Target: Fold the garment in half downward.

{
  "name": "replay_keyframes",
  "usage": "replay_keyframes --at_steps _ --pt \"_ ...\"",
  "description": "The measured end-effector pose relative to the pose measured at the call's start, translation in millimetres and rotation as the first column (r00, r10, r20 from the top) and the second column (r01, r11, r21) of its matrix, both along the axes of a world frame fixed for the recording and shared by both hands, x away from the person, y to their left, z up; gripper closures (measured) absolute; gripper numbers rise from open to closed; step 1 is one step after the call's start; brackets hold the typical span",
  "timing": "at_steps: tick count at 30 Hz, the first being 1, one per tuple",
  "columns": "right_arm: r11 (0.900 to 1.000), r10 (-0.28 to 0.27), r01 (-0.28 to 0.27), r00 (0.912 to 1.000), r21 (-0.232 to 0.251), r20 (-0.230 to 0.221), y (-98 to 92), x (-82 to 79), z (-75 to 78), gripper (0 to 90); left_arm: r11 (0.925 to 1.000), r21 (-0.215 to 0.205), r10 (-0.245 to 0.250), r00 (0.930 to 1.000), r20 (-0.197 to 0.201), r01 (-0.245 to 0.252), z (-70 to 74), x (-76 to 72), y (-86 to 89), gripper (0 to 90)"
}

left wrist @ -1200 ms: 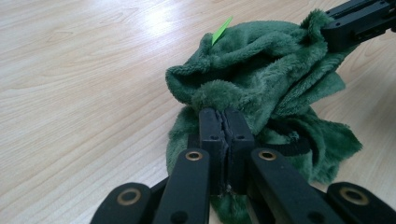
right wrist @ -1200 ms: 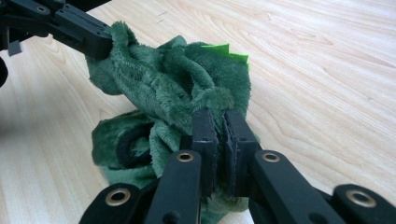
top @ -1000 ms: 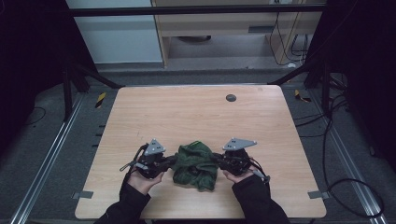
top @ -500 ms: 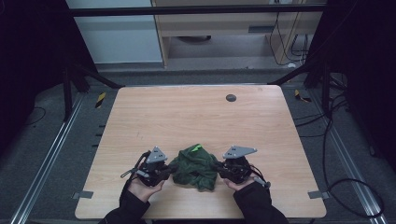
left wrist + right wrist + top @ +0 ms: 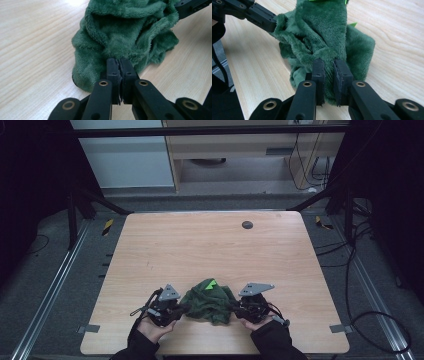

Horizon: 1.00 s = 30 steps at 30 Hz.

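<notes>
A crumpled dark green fleece cloth [image 5: 210,300] with a bright green tag lies near the front edge of the wooden table [image 5: 210,250]. My left gripper [image 5: 182,309] is at its left side, jaws pressed together on a fold of the cloth [image 5: 117,37]. My right gripper [image 5: 234,309] is at its right side, jaws closed on another fold of the cloth [image 5: 324,32]. In the left gripper view the left gripper [image 5: 119,62] pinches the fabric; in the right gripper view the right gripper [image 5: 329,65] holds a thicker bunch. The cloth sags between them.
A small dark round disc [image 5: 247,225] sits near the table's far edge. The person's hands [image 5: 150,330] come in over the front edge. Metal rails and cables lie on the floor on both sides.
Both grippers have drawn back toward the front edge with the cloth between them; the cloth has shifted nearer and bunched slightly.
</notes>
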State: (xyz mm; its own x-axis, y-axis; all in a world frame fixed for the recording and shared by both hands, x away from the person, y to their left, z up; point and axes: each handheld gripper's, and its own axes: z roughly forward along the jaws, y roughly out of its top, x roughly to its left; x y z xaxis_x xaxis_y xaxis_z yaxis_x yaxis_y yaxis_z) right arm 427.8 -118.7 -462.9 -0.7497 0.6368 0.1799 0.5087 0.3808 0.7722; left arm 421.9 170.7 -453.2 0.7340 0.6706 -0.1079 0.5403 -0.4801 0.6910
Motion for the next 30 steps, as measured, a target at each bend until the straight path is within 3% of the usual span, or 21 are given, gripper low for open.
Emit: replay_keyframes --at_steps 19,30 --pt "0.999 0.019 -0.021 0.9979 -0.043 -0.062 -0.4 -4.3 -14.5 79.3 0.999 0.033 -0.028 0.998 -0.057 0.03 -14.1 -3.4 -3.1 87.7" --pt "1.0 0.01 -0.011 0.9992 -0.016 -0.039 -5.2 -6.5 -5.6 75.0 0.9999 -0.011 0.007 0.9999 -0.009 -0.007 2.9 -10.3 7.9 79.6"
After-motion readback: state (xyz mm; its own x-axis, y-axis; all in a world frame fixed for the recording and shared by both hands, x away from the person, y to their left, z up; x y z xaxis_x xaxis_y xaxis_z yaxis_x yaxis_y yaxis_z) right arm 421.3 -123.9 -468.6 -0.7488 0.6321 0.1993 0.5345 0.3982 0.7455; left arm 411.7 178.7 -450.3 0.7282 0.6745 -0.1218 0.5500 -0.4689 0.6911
